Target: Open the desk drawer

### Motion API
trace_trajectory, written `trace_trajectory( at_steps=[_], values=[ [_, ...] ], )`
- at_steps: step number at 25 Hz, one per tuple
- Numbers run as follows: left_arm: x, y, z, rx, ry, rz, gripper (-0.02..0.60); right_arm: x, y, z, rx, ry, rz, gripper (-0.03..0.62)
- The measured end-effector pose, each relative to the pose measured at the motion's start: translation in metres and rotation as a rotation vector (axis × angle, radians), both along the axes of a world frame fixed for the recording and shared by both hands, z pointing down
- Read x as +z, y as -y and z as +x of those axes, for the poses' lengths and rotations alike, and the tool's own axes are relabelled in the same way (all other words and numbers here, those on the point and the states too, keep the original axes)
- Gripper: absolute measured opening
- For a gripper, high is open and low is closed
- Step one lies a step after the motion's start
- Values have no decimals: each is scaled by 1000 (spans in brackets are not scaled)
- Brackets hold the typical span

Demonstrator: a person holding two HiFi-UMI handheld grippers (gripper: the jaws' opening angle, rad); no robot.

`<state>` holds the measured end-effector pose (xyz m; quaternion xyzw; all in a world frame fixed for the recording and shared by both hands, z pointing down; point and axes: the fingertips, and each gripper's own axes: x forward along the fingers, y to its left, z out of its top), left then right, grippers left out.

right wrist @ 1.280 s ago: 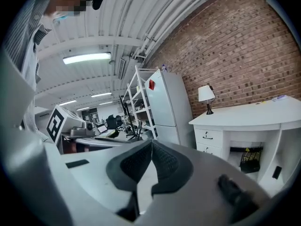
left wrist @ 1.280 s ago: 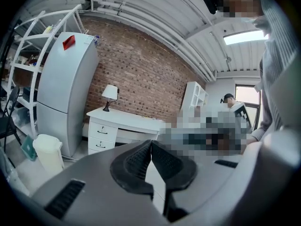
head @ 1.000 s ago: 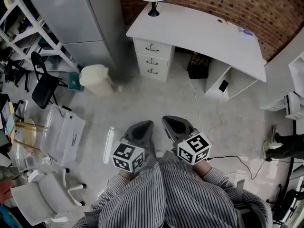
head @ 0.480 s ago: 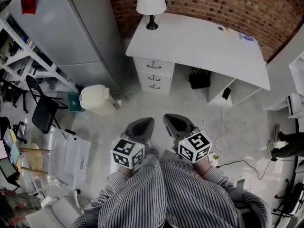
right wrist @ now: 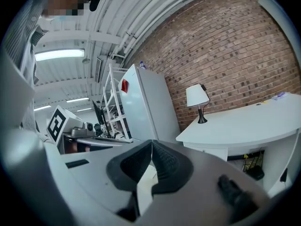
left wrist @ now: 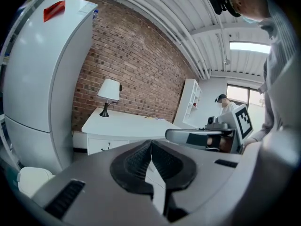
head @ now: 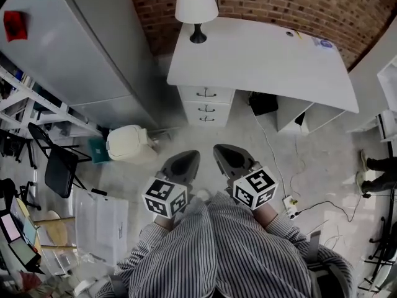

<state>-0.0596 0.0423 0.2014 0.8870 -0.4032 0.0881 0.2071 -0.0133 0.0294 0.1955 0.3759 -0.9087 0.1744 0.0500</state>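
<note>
Drawers [head: 206, 106], all three seen only from head view, left gripper [left wrist: 150, 144] and right gripper [right wrist: 151, 144] pinched closed, empty.

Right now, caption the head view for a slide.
Left gripper and right gripper face a white desk, three drawers closed.

No writing can be read anywhere. The small red label [head: 15, 25] on the tall grey metal cabinet [head: 80, 61] and the small bluish sticker [head: 322, 43] on the white wooden desk [head: 260, 58] are too small to make out.
</note>
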Motion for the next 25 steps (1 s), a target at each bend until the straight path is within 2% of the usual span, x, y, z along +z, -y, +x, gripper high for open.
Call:
trace_trajectory(
  at_steps=[4,11,25],
  values=[
    [11,5,-10,29,-20,-39,14,9,5,-11,29,-11,-34,17],
    [36,6,-11,34,-66,-115,14,30,8,-6,60,-35,-97,17],
    [61,57,-8,-18,-149,-202,14,59,55,-7,12,-49,-173,17]
  ],
)
